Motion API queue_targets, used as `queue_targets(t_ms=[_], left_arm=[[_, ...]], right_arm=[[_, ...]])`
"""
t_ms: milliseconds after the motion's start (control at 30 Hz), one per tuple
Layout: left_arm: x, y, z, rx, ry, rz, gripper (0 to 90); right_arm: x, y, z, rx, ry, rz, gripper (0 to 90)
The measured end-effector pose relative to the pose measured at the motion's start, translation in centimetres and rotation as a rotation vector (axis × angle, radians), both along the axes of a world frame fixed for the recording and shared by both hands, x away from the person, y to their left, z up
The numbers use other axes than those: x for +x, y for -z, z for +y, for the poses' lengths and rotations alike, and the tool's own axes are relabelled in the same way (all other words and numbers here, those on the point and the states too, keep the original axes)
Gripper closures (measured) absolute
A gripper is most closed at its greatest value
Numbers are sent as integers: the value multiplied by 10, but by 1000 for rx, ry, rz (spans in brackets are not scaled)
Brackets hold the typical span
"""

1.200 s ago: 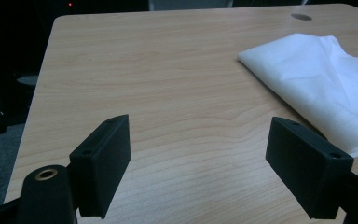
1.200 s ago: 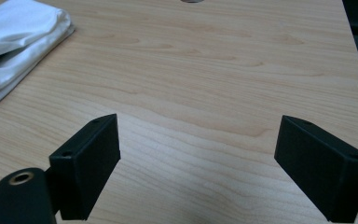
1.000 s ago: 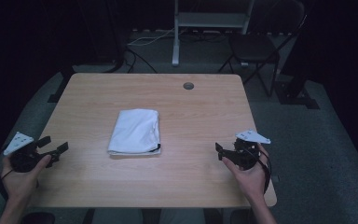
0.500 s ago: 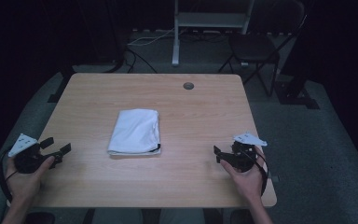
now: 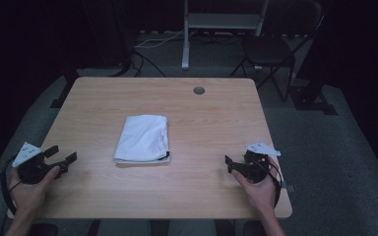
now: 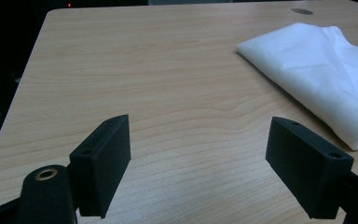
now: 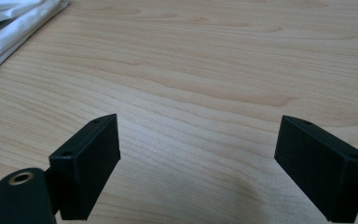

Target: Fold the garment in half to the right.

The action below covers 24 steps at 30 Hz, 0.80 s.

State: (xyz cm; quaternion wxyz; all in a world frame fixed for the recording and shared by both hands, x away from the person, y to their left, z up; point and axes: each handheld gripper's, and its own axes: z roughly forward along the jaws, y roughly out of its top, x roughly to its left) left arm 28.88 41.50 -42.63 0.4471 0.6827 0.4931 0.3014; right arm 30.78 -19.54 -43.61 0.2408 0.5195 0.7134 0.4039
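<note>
A: High view: where is the folded white cloth (image 5: 142, 138)?
B: Centre frame, on the table (image 5: 216, 113). Left gripper (image 5: 62, 157) lower left, right gripper (image 5: 230, 164) lower right, both spread, holding nothing.

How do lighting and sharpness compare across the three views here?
High view: dim, room beyond the table nearly black, white cloth brightest, slightly soft. Left gripper view: brighter, wood grain sharp, cloth mildly overexposed. Right gripper view: evenly lit, near jaws a bit soft.
</note>
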Motion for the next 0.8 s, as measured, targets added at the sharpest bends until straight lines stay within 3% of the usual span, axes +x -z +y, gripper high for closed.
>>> queue_targets(t_ms=[133,300,800], left_arm=[[-1,3,1,1,-3,-6,216],[2,10,0,3,5,20,216],[2,10,1,-3,13,20,216]], right_arm=[[0,4,0,-2,0,5,135],[-1,7,1,-5,-5,13,133],[-1,7,-1,17,-12,15,116]])
